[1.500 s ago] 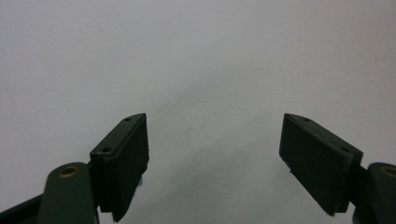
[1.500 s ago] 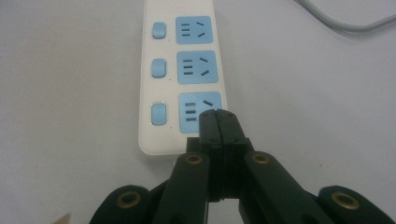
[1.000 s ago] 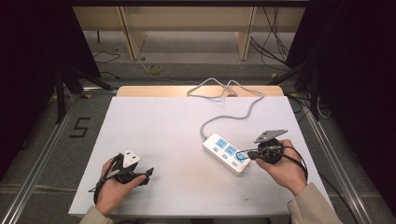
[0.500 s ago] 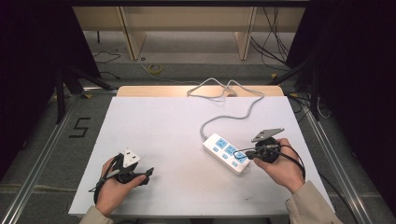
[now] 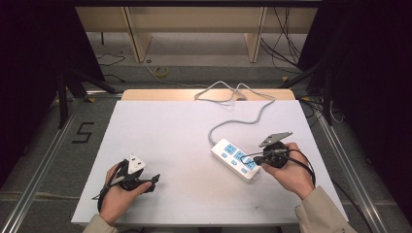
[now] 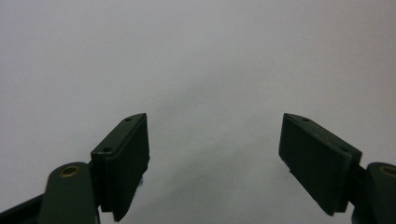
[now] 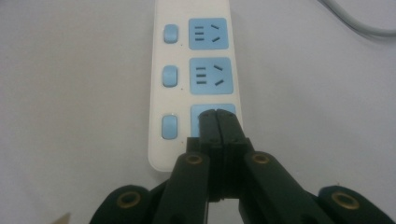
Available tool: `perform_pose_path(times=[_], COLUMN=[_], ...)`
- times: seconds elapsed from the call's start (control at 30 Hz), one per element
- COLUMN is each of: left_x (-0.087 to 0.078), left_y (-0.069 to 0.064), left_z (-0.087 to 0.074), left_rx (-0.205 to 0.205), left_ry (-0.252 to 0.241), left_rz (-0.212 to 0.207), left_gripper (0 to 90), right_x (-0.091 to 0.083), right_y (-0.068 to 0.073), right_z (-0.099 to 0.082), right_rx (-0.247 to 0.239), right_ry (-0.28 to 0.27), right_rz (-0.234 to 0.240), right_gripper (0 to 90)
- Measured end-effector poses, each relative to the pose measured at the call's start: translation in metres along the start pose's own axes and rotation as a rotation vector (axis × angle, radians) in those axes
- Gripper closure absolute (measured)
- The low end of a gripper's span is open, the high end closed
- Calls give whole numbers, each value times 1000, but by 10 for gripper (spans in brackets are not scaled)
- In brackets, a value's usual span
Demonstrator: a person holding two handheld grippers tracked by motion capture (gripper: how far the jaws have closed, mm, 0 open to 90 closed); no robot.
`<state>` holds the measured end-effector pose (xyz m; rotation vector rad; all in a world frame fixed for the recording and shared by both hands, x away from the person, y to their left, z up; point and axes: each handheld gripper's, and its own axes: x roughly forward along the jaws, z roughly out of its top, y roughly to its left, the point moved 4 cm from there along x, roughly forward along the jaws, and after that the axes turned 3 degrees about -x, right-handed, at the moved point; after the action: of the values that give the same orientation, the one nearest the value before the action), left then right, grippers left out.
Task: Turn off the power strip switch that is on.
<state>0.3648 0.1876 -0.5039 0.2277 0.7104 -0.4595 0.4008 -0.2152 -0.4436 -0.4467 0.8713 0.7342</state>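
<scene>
High view: my right gripper (image 5: 256, 159) rests with its tip over the near end of the white power strip (image 5: 233, 159), which lies at the right of the white table (image 5: 170, 131) with its grey cord (image 5: 243, 116) running to the far edge. My left gripper (image 5: 154, 180) sits well apart at the near left, over bare table.

Right gripper view: here I see the detail the high view blurs. The jaws are pressed fully together with nothing between them, their tip over the nearest blue socket (image 7: 212, 111); two free sockets and three blue switches (image 7: 169, 77) lie beyond.

Left gripper view: my left jaws stand wide apart, empty, over plain tabletop.
</scene>
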Motion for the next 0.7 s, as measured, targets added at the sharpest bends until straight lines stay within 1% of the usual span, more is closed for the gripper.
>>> perform_pose_path(times=[0.33,0.37,0.47,0.7], left_x=[0,0,0,0], left_y=[0,0,0,0], left_z=[0,0,0,0], left_rx=[1,1,-1,0], left_ry=[0,0,-1,0], left_rz=[0,0,0,-1], left_gripper=[244,244,244,244], right_x=[4,4,5,6], right_y=[1,2,2,3], right_z=[4,4,5,7], right_rx=[-6,0,-9,-11], right_ry=[11,8,13,20], right_rz=[10,8,13,21], right_gripper=[900,900,900,900])
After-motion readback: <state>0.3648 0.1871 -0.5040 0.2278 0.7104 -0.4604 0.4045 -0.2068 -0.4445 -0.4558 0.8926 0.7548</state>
